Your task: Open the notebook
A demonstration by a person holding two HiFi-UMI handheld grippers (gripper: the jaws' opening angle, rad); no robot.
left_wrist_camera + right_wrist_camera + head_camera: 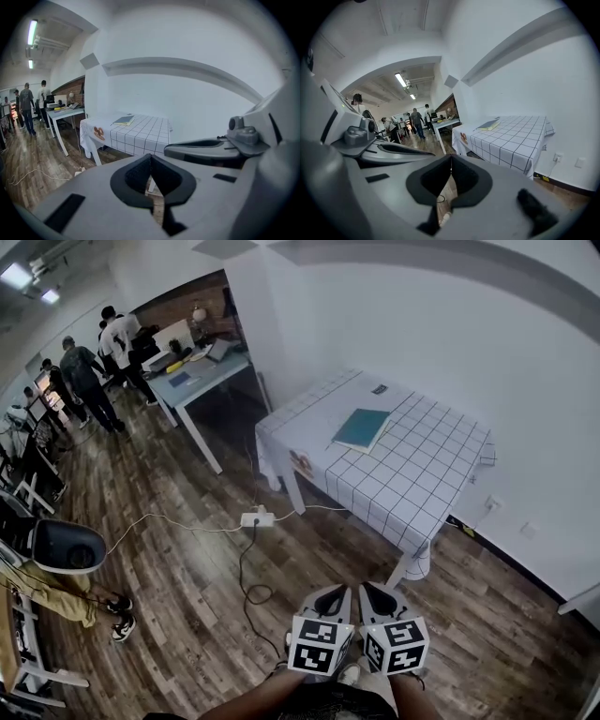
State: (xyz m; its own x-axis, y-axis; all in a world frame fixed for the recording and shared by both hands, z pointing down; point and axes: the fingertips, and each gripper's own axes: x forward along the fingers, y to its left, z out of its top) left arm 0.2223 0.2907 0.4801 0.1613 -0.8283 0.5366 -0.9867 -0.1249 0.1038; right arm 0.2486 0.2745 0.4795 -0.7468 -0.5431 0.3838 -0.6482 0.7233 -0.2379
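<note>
- Left gripper (pixel 330 599), at six o'clock in the head view, has its jaws pressed together with nothing between them
- Right gripper (pixel 380 597) sits just beside it at three o'clock, its jaws also closed and empty
- Power strip (pixel 256 518) lies on the wooden floor (pixel 187 587) at about eleven o'clock from the grippers
- Table (pixel 412 474) with a checked cloth stands at twelve to one o'clock, well apart from both grippers
- Notebook (pixel 362 428), teal and closed, lies flat on the table's far left part, at twelve o'clock from the jaws and well apart from them
- Grey desk (pixel 202 379) and standing people (pixel 82 376) are farthest, at ten o'clock
</note>
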